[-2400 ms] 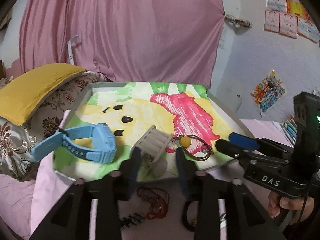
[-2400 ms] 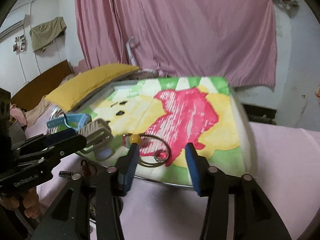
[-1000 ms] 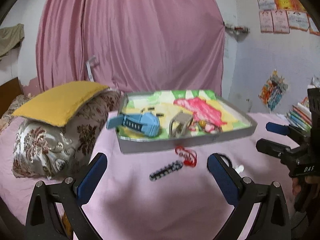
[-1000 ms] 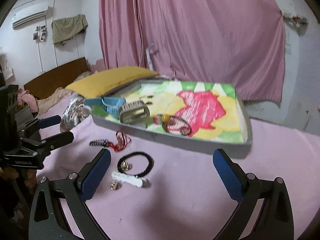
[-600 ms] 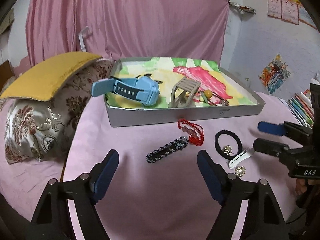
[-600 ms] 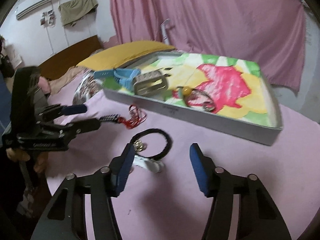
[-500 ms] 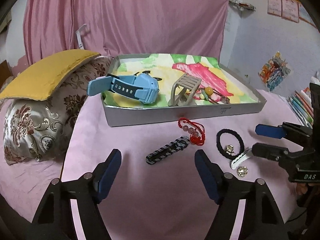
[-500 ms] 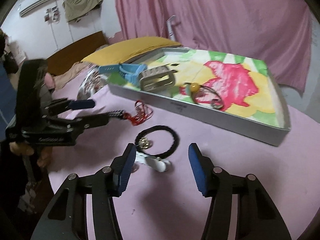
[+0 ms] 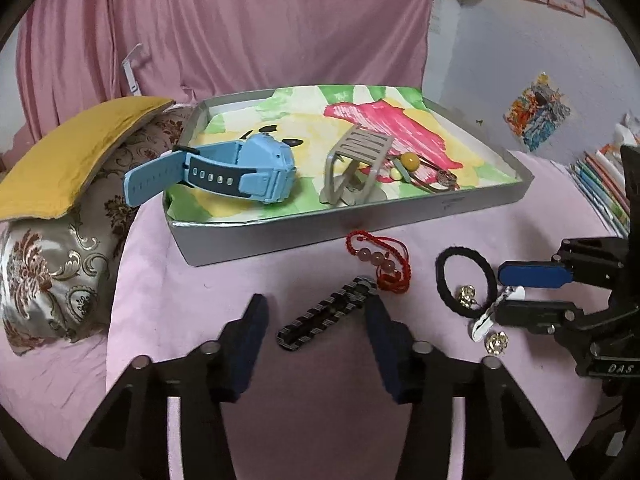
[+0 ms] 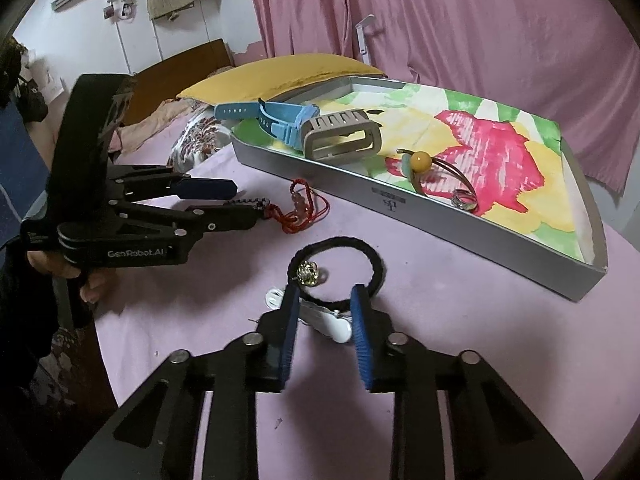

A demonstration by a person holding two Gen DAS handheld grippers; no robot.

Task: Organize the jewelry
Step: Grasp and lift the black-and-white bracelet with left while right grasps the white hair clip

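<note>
A grey tray (image 9: 248, 240) with a painted lining holds a blue watch (image 9: 224, 172), a grey hair claw (image 9: 356, 164) and a bangle with a yellow bead (image 9: 410, 160). On the pink cloth before it lie a striped hair clip (image 9: 326, 314), a red bead bracelet (image 9: 380, 260), a black hair tie (image 9: 466, 280), a white clip (image 10: 324, 320) and gold earrings (image 9: 496, 342). My left gripper (image 9: 316, 320) is open around the striped clip. My right gripper (image 10: 324, 308) is open around the white clip.
A yellow cushion (image 9: 68, 152) on a patterned pillow (image 9: 52, 256) lies left of the tray. A pink curtain (image 9: 240, 28) hangs behind. Books and pencils (image 9: 600, 184) are at the far right. The cloth's edge drops off at the left in the right wrist view (image 10: 104, 344).
Both grippers pulled back from the tray, then came down over the loose items on the cloth. Both jaws narrowed, the left around the striped clip, the right around the white clip.
</note>
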